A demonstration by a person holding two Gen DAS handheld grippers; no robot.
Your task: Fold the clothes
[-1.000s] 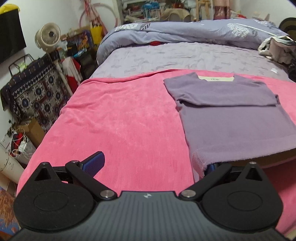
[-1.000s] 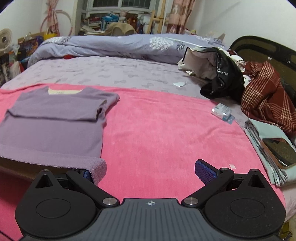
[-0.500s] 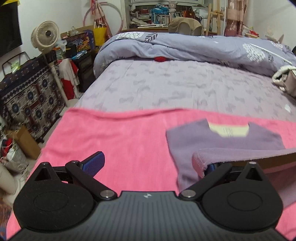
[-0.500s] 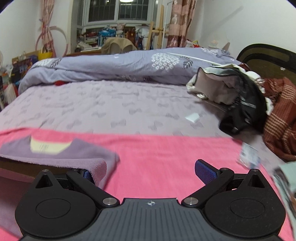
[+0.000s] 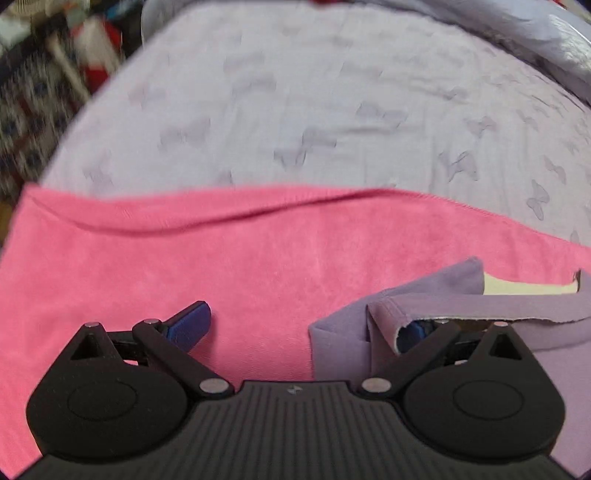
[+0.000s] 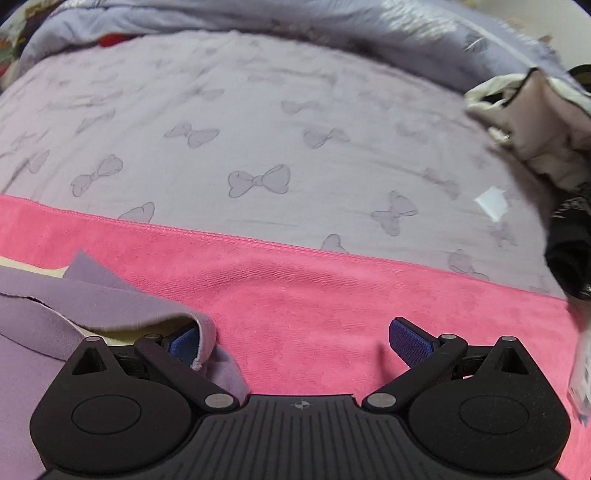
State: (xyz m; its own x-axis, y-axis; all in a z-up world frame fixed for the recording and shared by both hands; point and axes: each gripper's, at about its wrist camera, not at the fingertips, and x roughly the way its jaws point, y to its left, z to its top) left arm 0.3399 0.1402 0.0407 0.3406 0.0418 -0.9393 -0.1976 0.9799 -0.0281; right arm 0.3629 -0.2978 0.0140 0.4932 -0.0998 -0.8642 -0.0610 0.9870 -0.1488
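A purple T-shirt (image 5: 443, 291) lies on a pink blanket (image 5: 221, 258), its cream inner collar (image 5: 524, 286) showing. My left gripper (image 5: 299, 325) stands open; the shirt's bottom hem is draped over its right finger, and the left fingertip (image 5: 188, 321) is bare above the blanket. In the right wrist view the same shirt (image 6: 110, 302) has its hem hooked over the left finger of my right gripper (image 6: 297, 343), which is open too. Its right fingertip (image 6: 410, 341) is bare over the pink blanket (image 6: 332, 295). The hem sits close to the collar.
Beyond the blanket stretches a lavender bedsheet (image 5: 295, 110) with a bow pattern, and a rolled duvet (image 6: 258, 14) lies at the back. A heap of clothes (image 6: 535, 129) sits at the right, with a white scrap (image 6: 491, 203) near it. Blurred clutter (image 5: 37, 92) stands left of the bed.
Both grippers have moved forward along the bed and tipped down, carrying the shirt's bottom hem from the near edge up to the collar, so the shirt is now doubled over.
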